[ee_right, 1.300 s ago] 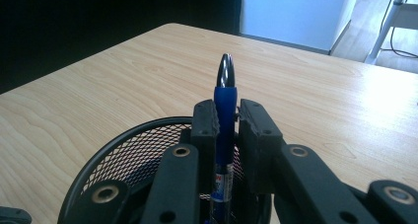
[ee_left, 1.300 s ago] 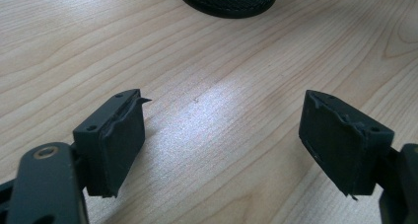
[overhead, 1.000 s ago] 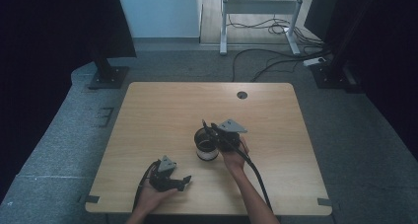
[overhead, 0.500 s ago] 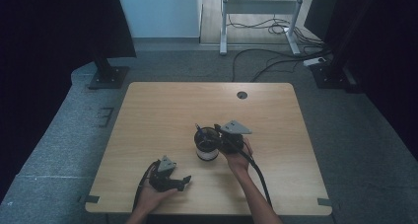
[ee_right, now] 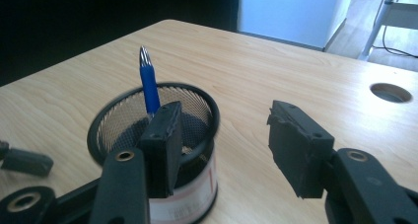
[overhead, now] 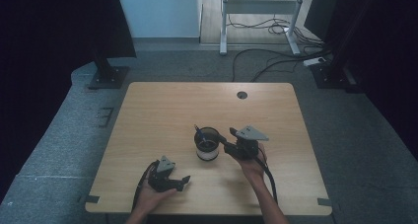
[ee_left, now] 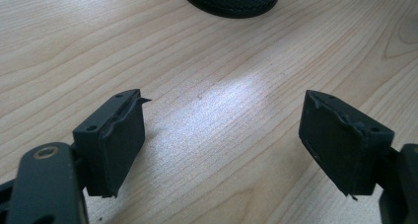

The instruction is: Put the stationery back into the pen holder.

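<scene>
At centre frame of the high view, the right gripper (overhead: 227, 139), jaws released and empty, is held level just right of the mesh pen cup (overhead: 206, 143) containing an upright blue pen (ee_right: 148, 84), while the left gripper (overhead: 177, 180), jaws released, rests on the table (overhead: 162, 110) at lower left.

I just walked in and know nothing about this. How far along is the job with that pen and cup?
The blue pen already stands inside the mesh cup, so that part looks done. The right gripper sits open beside the cup, holding nothing. The left gripper rests open on the table. Little seems left beyond pulling the right gripper away.
</scene>
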Action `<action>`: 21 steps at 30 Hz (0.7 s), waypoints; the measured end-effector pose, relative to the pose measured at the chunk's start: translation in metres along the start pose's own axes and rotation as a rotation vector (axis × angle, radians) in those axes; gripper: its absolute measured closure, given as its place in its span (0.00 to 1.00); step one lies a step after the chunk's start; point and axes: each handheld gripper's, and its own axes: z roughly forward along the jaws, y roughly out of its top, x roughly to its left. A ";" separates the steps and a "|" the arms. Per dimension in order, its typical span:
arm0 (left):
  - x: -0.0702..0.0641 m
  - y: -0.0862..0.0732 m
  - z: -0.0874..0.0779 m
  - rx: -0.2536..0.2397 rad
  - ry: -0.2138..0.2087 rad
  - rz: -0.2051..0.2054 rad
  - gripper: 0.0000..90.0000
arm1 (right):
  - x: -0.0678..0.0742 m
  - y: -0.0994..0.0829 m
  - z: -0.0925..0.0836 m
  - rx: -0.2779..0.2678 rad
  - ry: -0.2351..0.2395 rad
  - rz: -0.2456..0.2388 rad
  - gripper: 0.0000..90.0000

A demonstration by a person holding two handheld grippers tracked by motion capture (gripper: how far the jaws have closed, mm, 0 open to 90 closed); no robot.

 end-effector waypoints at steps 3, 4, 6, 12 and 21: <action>0.000 0.000 -0.001 -0.001 0.002 0.001 0.20 | -0.007 -0.013 -0.016 0.018 -0.011 0.006 0.47; 0.000 0.000 -0.001 -0.002 0.003 0.001 0.20 | -0.007 -0.013 -0.016 0.018 -0.011 0.006 0.47; 0.000 0.000 -0.002 -0.005 0.005 -0.001 0.20 | -0.011 -0.021 -0.024 0.030 -0.018 0.012 0.47; 0.002 -0.001 -0.003 -0.004 0.012 -0.003 0.20 | -0.026 -0.051 -0.048 0.069 -0.042 0.033 0.46; 0.004 -0.003 0.000 0.007 0.019 -0.012 0.20 | -0.046 -0.085 -0.069 0.116 -0.103 0.057 0.45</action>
